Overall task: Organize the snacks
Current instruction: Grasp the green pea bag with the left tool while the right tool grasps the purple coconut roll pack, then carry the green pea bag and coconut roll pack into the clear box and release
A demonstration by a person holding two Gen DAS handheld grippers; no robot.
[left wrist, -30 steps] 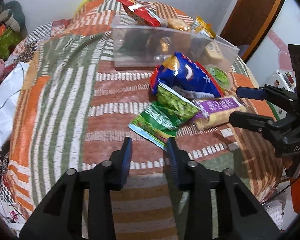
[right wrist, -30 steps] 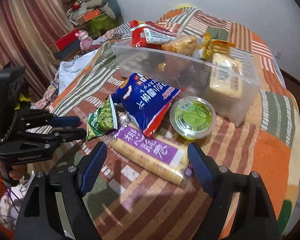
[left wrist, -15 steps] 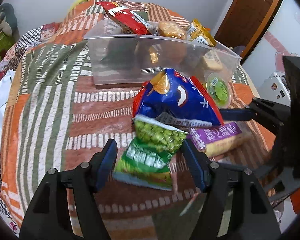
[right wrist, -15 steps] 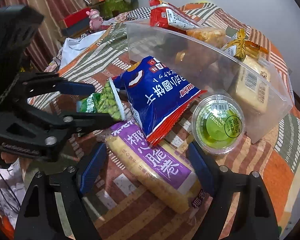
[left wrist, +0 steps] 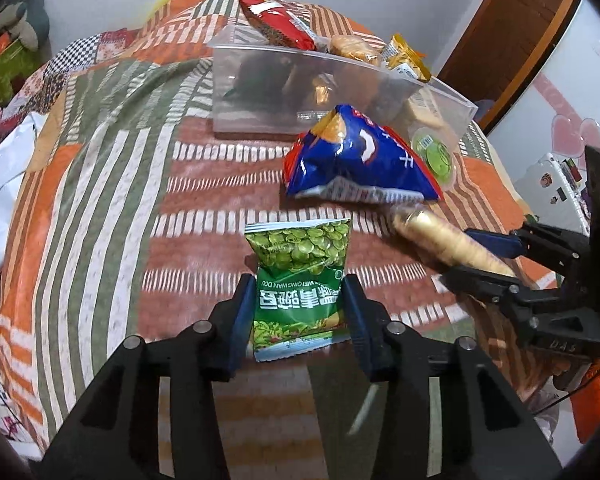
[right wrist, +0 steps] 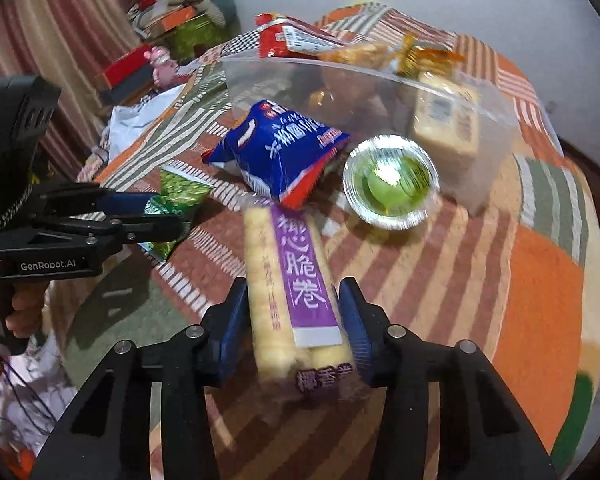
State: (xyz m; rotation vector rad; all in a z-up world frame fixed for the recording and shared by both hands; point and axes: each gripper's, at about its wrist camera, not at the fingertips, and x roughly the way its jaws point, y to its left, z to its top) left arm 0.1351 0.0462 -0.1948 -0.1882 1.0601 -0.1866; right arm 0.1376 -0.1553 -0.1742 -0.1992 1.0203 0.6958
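My left gripper (left wrist: 299,304) is shut on a green pea snack bag (left wrist: 300,276) and holds it above the patchwork cloth (left wrist: 100,184); the bag also shows in the right wrist view (right wrist: 176,196). My right gripper (right wrist: 294,316) is shut on a long purple-labelled wafer roll pack (right wrist: 296,284), lifted off the cloth; the pack also shows in the left wrist view (left wrist: 448,244). A blue chip bag (left wrist: 360,160) and a round green jelly cup (right wrist: 390,182) lie in front of the clear plastic bin (left wrist: 324,96), which holds several snacks.
The table is round and covered by the striped patchwork cloth. A red snack bag (left wrist: 276,20) sticks out of the bin's far side. A wooden door (left wrist: 512,36) is at the right. Boxes and soft toys (right wrist: 172,28) lie beyond the table's left side.
Both grippers moved in and closed: the left took the green pea bag, the right took the wafer roll pack. Both packs are now lifted off the cloth.
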